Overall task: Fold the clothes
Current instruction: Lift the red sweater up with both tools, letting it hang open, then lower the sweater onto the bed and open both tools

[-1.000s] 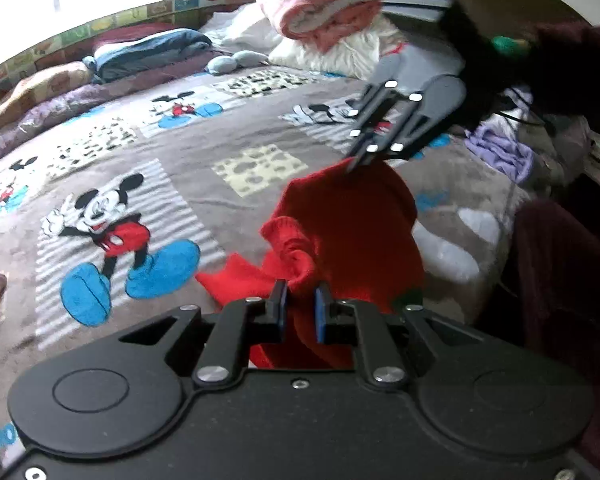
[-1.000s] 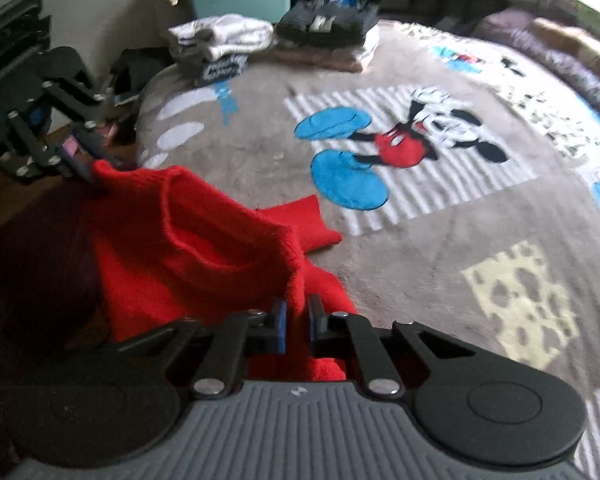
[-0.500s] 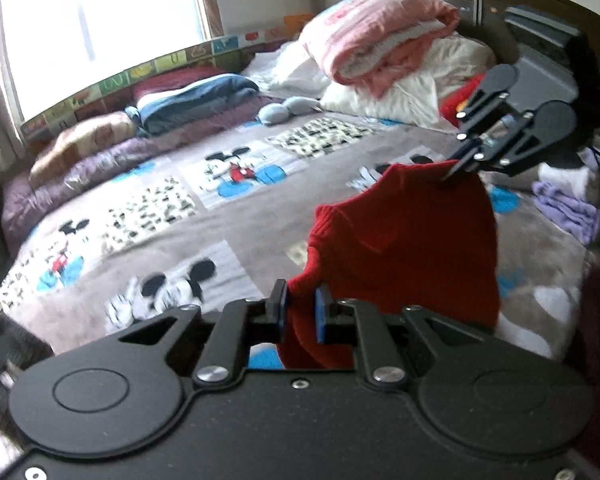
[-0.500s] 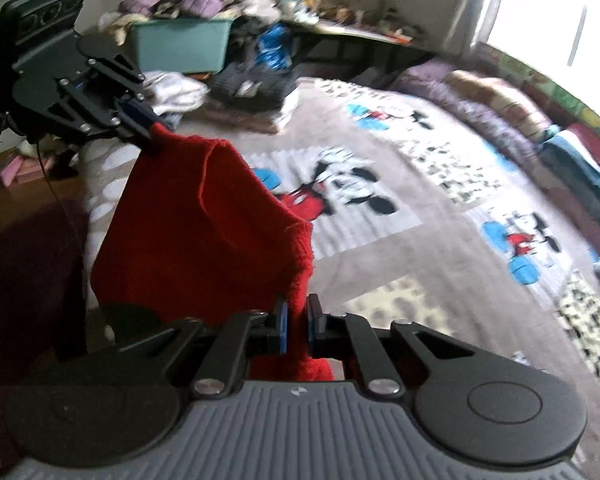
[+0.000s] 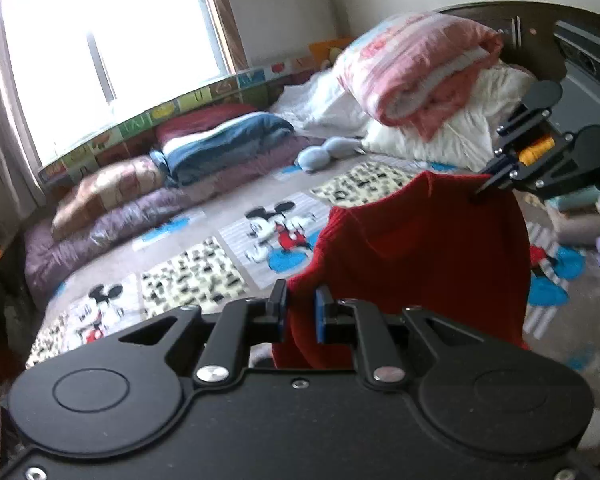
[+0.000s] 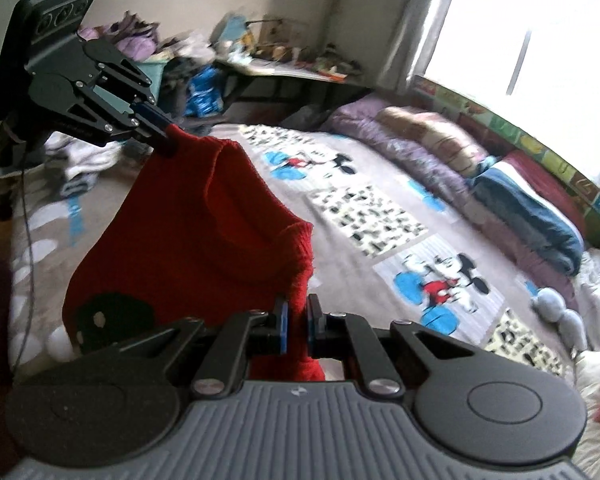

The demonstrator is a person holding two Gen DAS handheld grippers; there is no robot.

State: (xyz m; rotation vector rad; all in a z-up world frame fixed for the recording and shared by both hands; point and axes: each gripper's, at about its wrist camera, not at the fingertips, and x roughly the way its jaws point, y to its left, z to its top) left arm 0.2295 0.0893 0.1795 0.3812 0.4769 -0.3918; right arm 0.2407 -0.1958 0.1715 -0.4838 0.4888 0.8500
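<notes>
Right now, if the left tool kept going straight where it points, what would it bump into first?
The red sweater clamped in the left tool hangs right ahead, so it pushes that first. Beyond it probably comes the cartoon mouse blanket, though depth is hard to judge.

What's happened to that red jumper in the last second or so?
The red jumper has been lifted off the bed: a second ago part of it trailed on the blanket, now it hangs in the air between the two grippers. Both the left gripper and the right gripper rose with it. Neither let go; each stays clamped on the same edge.
</notes>
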